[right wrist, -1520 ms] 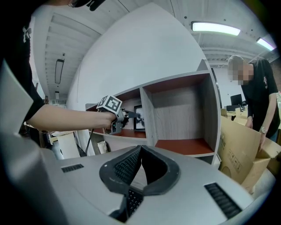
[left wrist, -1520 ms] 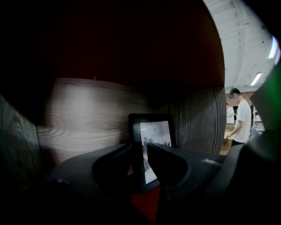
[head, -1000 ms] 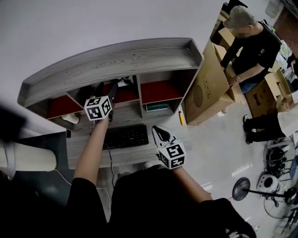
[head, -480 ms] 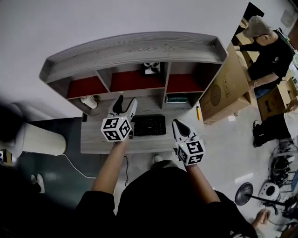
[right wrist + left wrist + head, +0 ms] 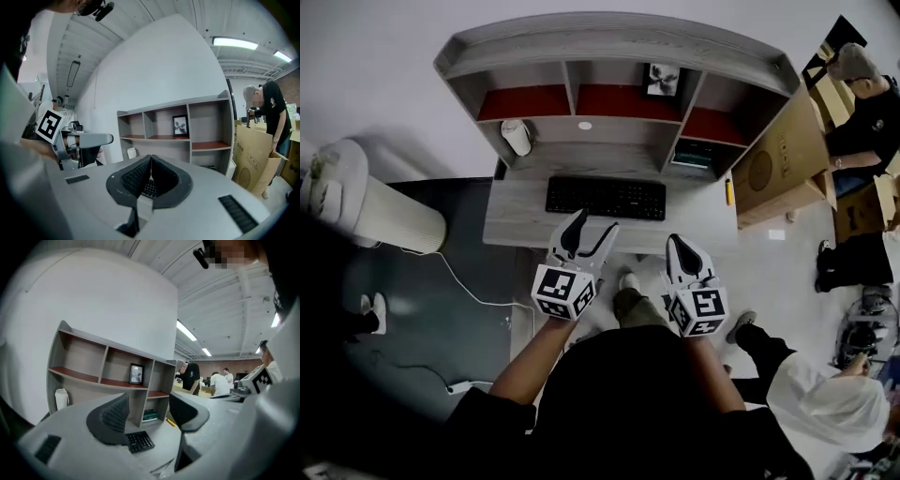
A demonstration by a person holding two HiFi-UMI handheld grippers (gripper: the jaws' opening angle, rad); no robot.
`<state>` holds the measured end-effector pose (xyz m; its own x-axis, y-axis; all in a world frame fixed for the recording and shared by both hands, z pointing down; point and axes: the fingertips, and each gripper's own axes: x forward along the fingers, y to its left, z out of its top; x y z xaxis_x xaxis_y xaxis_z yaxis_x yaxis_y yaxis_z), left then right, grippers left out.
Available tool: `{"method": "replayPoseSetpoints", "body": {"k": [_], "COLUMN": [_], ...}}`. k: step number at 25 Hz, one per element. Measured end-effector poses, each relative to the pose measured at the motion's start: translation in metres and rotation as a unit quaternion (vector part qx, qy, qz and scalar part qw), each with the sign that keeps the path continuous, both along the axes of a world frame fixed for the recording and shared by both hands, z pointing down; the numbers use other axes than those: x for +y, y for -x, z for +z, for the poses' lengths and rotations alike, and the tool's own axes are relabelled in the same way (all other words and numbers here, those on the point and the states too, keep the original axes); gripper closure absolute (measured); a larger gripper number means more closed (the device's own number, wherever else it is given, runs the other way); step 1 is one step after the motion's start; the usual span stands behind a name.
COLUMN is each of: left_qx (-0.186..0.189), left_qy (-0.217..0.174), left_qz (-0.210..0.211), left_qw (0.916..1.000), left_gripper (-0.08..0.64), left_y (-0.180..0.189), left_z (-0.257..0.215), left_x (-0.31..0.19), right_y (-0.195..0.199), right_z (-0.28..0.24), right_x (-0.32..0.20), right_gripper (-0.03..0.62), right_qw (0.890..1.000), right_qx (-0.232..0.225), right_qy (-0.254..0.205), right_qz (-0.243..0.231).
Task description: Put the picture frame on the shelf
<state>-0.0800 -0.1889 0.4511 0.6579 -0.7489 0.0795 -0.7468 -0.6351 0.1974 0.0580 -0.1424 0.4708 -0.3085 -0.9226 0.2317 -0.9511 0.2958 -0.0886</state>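
The black picture frame (image 5: 661, 80) stands upright in the middle upper compartment of the grey shelf (image 5: 609, 37), at that compartment's right end. It also shows as the frame (image 5: 136, 374) in the left gripper view and the frame (image 5: 180, 125) in the right gripper view. My left gripper (image 5: 591, 228) hovers at the desk's front edge, far from the frame, jaws open and empty. The left gripper (image 5: 150, 411) has only air between its pads. My right gripper (image 5: 680, 244) hangs beside it, shut on nothing, its pads meeting in the right gripper (image 5: 151, 163) view.
A black keyboard (image 5: 606, 198) lies on the desk (image 5: 516, 220). A white cup (image 5: 516, 137) and a green book (image 5: 694, 157) sit under the shelf, a yellow marker (image 5: 728, 190) at the desk's right end. A white bin (image 5: 389, 216) stands left, cardboard boxes (image 5: 778, 159) and people right.
My left gripper has drawn back from the middle shelf compartment to the desk's front edge, leaving the frame standing there. The right gripper also moved back, and the view shifted down and away.
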Motion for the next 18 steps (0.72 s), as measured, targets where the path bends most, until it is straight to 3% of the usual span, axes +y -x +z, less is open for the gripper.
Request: {"method": "replayPoseSetpoints", "body": {"k": [2,6,9,18], "left_qx": [0.002,0.017,0.025,0.017], "left_qy": [0.001,-0.001,-0.014,-0.029], "left_qz": [-0.004,-0.020,-0.040,-0.058], "left_qw": [1.0000,0.9996,0.9988,0.9978], "left_gripper": [0.298,0.382,0.510,0.543], "left_y": [0.014,0.043,0.063,0.074], "left_z": [0.005,0.011,0.010,0.001], "left_x": [0.032,0.086,0.114,0.140], "right_y": [0.014,0.029,0.036,0.037], "right_z": [0.000,-0.001,0.003,0.007], "right_x": [0.023,0.063,0.087,0.120], "right_gripper": [0.580,0.580,0.580,0.580], "right_qw": [1.000,1.000,1.000,1.000], "right_qx": [0.003,0.012,0.016,0.020], "right_qy": [-0.003,-0.006,-0.001,-0.001], "right_qz": [0.000,0.003,0.004,-0.004]}}
